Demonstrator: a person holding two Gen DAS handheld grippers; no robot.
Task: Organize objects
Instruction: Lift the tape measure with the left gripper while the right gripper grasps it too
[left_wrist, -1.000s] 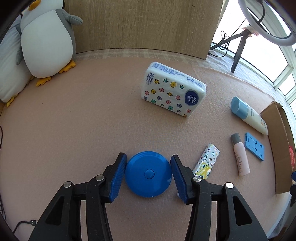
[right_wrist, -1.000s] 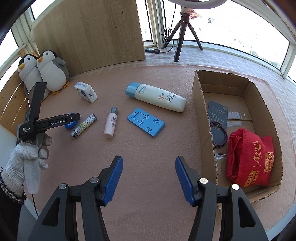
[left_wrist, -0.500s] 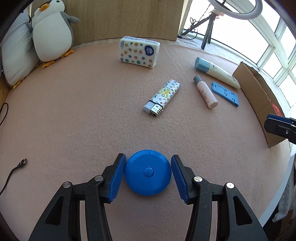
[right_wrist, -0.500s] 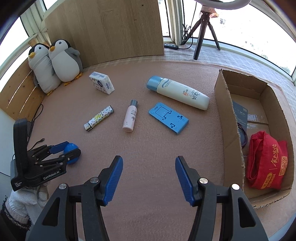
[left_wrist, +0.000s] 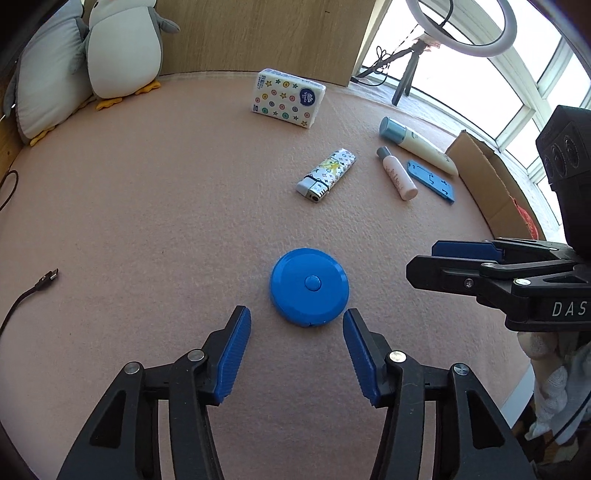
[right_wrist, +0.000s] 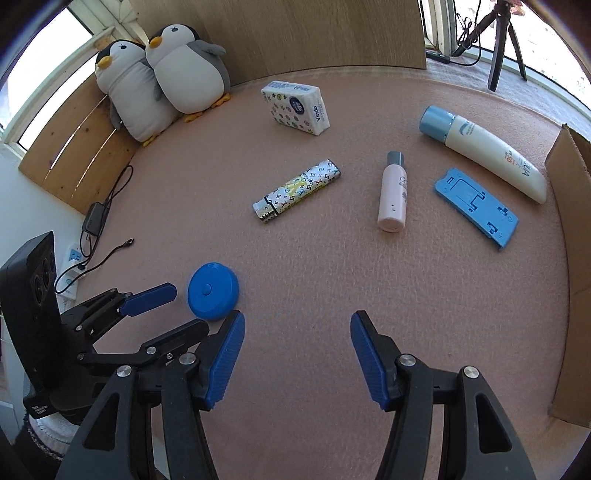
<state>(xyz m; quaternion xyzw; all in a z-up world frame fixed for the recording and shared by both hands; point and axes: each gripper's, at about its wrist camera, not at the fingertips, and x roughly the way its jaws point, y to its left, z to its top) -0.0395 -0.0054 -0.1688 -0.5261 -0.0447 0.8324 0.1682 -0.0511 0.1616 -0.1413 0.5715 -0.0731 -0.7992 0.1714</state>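
Your left gripper (left_wrist: 296, 325) stands apart, empty — the blue round case (left_wrist: 309, 287) lies on the mat just beyond its tips. Your right gripper (right_wrist: 297, 332) is apart too. Farther off, the lighter (right_wrist: 296, 189), small bottle (right_wrist: 393, 196), blue stand (right_wrist: 476, 206), sunscreen tube (right_wrist: 484, 150) and tissue pack (right_wrist: 295, 107) await the cardboard box (right_wrist: 570, 236) — most remains.

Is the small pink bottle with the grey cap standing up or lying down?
Lying down: the small pink bottle with the grey cap rests lengthwise on the pink felt mat.
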